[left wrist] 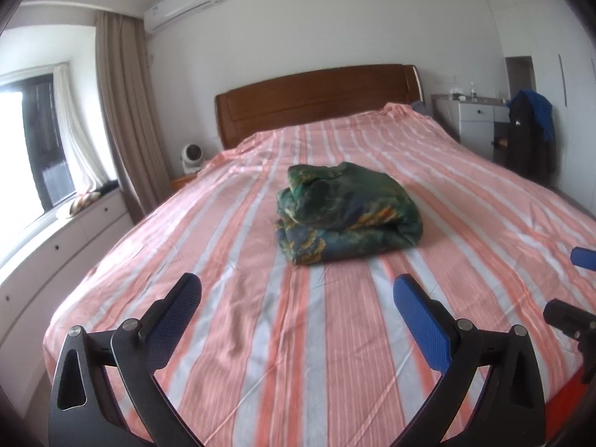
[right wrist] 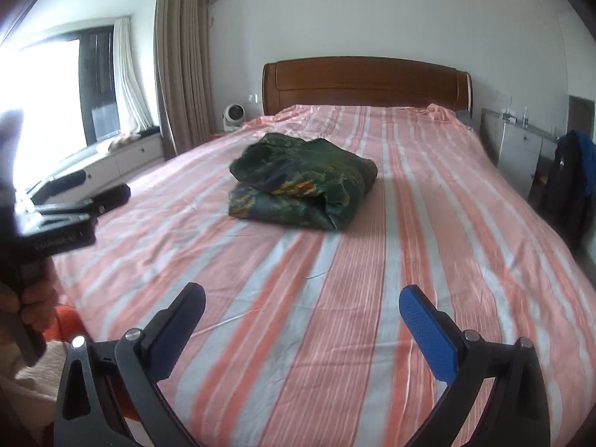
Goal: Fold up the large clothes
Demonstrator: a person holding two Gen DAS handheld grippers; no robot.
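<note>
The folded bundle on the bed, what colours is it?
The bundle is dark green with orange-yellow and blue patches, clearest in the left wrist view.

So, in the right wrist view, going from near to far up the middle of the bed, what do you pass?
Open right tongs → striped bedsheet → folded green patterned garment → wooden headboard → white wall.

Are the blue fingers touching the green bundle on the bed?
Apart. In the left wrist view, striped sheet shows between the open left gripper and the green bundle; the right gripper is likewise clear.
</note>
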